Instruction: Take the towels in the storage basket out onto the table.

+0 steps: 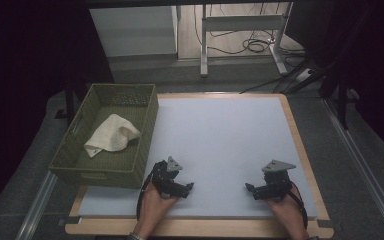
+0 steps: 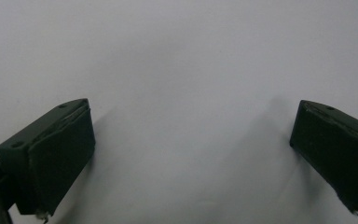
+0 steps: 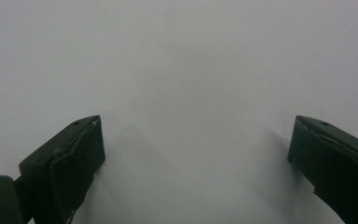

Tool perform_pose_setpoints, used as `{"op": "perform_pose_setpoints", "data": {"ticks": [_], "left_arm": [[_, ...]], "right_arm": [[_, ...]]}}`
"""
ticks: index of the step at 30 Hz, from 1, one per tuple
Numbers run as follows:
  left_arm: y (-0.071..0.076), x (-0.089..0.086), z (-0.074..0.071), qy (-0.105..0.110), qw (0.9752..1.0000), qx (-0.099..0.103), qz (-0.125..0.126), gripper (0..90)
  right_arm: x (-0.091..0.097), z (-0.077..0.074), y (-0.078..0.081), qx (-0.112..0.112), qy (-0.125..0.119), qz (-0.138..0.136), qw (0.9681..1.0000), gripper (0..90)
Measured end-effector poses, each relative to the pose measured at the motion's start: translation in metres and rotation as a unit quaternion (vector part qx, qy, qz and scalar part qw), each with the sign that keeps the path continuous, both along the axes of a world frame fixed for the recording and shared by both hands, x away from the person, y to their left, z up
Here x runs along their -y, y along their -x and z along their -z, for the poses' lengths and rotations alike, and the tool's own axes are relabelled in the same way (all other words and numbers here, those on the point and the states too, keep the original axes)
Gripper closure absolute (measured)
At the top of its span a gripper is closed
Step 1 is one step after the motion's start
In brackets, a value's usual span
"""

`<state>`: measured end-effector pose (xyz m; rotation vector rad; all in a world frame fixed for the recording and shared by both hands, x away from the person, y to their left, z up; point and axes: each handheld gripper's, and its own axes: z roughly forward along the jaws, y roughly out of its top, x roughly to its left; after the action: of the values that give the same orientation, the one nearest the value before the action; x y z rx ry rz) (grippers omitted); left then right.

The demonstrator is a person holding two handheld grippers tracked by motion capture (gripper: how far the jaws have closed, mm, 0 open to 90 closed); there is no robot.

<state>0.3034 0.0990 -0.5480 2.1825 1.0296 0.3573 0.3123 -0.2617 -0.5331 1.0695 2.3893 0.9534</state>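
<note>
Grey mat (image 1: 220,135) is lying bare across the table, giving you wide room forward. The basket (image 1: 145,122) is sitting at its left edge, holding the cloth (image 1: 111,134) inside, well apart from both tools. You are resting the left gripper (image 1: 190,187) and right gripper (image 1: 249,189) near the front edge, jaws apart, gripping nothing, seemingly waiting.

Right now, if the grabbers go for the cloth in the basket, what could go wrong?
1. The basket sits at the table's left edge, partly hanging over it. A push might tip it off.
2. The cloth lies low between tall walls, so the left gripper could bump the rim reaching in.
3. The cloth is bunched and floppy. Open jaws might pinch just one fold, and it could slip. The right gripper is far from it.
</note>
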Motion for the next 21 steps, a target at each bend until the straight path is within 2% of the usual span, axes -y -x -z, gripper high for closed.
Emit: {"op": "perform_pose_setpoints", "data": {"ticks": [21], "left_arm": [[0.0001,0.0005,-0.0002,-0.003,1.0,0.0,0.0,0.1]], "right_arm": [[0.0,0.0001,0.0001,0.001,0.0,0.0,1.0,3.7]]}}
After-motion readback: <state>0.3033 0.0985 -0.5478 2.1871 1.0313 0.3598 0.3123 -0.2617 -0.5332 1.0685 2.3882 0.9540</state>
